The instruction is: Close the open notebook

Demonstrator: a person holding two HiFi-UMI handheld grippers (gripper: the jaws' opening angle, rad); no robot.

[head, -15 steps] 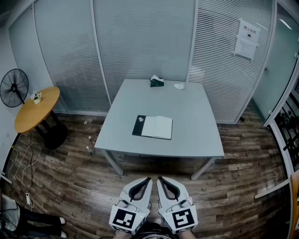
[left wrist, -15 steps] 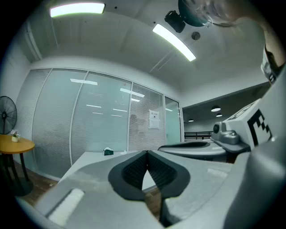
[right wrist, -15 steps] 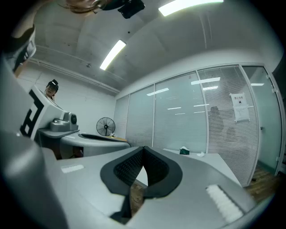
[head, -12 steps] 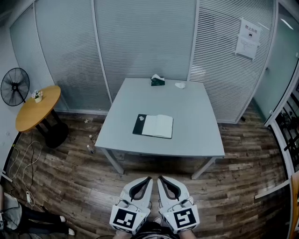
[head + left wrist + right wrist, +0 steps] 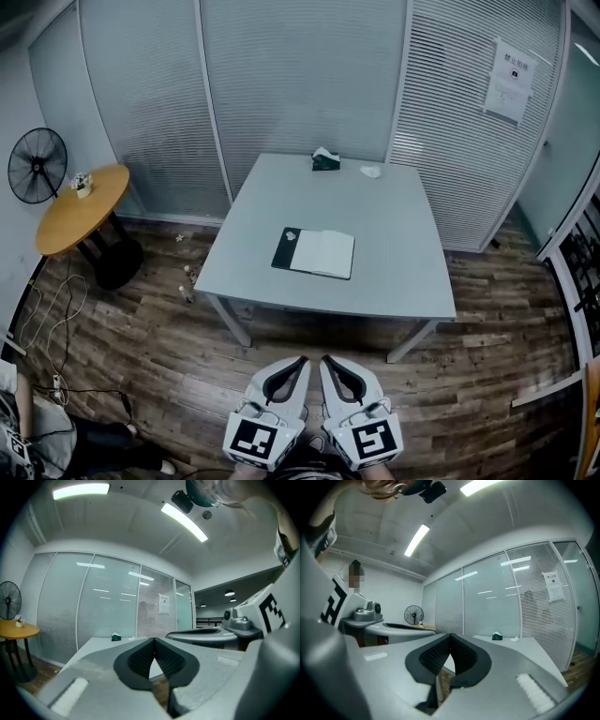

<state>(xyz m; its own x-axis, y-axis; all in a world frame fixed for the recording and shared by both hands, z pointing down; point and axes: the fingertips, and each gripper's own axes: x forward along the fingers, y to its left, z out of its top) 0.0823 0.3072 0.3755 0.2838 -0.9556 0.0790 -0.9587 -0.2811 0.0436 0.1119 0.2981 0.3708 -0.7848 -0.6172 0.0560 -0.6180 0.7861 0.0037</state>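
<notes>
An open notebook with a black cover and white pages lies flat near the middle of a grey table. Both grippers hang side by side at the bottom of the head view, well short of the table and over the floor. My left gripper is shut with nothing between its jaws, and my right gripper is shut and empty too. In the left gripper view the left gripper has its tips touching; in the right gripper view the right gripper looks the same. The notebook is hidden in both gripper views.
A dark green tissue box and a crumpled white tissue sit at the table's far edge. A round wooden side table and a black fan stand at the left. Glass partitions with blinds close off the back. Cables trail over the wood floor.
The head view has shifted a little, so the table and notebook sit slightly lower and to the right. Both grippers stay shut, side by side.
</notes>
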